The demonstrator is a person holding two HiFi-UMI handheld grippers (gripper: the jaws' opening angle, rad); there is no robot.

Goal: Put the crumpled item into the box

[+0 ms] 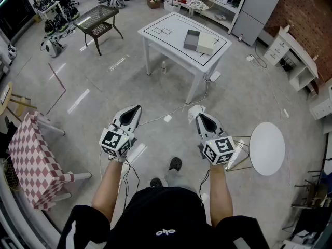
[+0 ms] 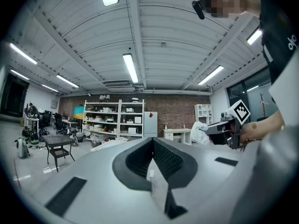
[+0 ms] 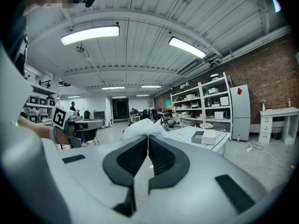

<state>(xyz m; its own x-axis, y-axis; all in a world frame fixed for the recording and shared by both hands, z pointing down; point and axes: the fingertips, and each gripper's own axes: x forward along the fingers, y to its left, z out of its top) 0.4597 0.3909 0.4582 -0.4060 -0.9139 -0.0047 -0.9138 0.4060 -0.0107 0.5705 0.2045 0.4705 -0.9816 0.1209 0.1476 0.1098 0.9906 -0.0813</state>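
The right gripper (image 1: pixel 199 116) has its jaws pinched nearly together on the crumpled item (image 1: pixel 194 110), a white wad that bulges out past the tips in the right gripper view (image 3: pixel 142 127). The left gripper (image 1: pixel 136 109), held level beside it and well apart, has its jaws pressed together with nothing between them. Both hang over bare grey floor (image 1: pixel 104 87) in front of the person. A thin cable (image 1: pixel 182 107) trails across that floor from the grippers toward the white table (image 1: pixel 171 27) ahead. The grey box (image 1: pixel 191 39) stands open near that table's right-hand corner, touching a beige lid (image 1: pixel 205 42) on its right. A round white side table (image 1: pixel 267 148) stands just right of the right gripper, a checked-cloth table (image 1: pixel 26 154) to the left, and a dark mesh table (image 1: pixel 98 18) far off left.
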